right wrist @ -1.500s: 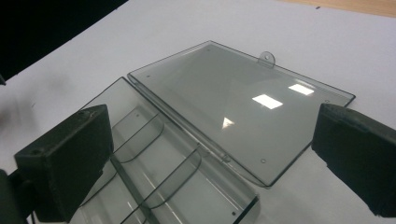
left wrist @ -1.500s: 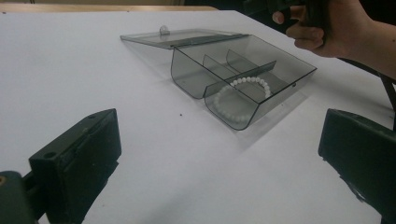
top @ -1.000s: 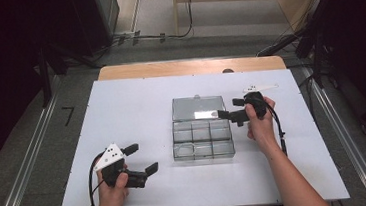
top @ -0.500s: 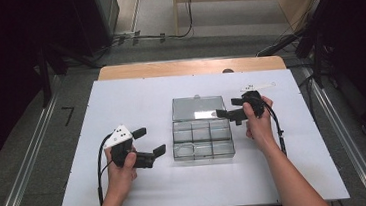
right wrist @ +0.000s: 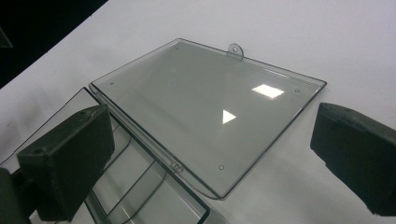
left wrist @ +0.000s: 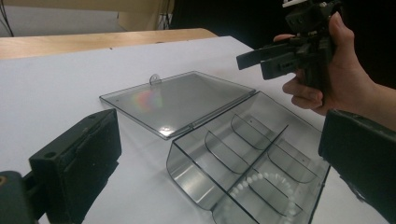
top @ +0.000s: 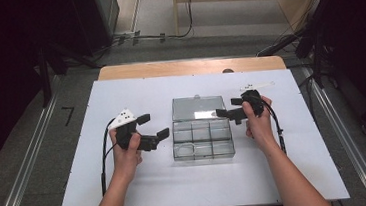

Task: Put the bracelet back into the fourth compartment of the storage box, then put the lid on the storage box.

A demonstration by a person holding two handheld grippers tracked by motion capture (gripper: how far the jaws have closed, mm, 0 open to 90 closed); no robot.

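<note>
A clear plastic compartment box sits mid-table, its lid swung open and lying flat behind it. A string of white beads lies in one near compartment. My left gripper hovers just left of the box, open and empty, its jaws pointing at the box. My right gripper is at the lid's right edge, open and empty, looking down on the lid and the box's hinge side. In the left gripper view the right gripper is held by a hand past the box.
The box rests on a white table sheet with a wooden edge at the back. A small white strip lies behind the right hand. Cables trail from both grippers. Metal floor rails run along both sides.
My left gripper has moved up and to the right, from the front left of the table to just beside the box. The right gripper has stayed at the lid.
</note>
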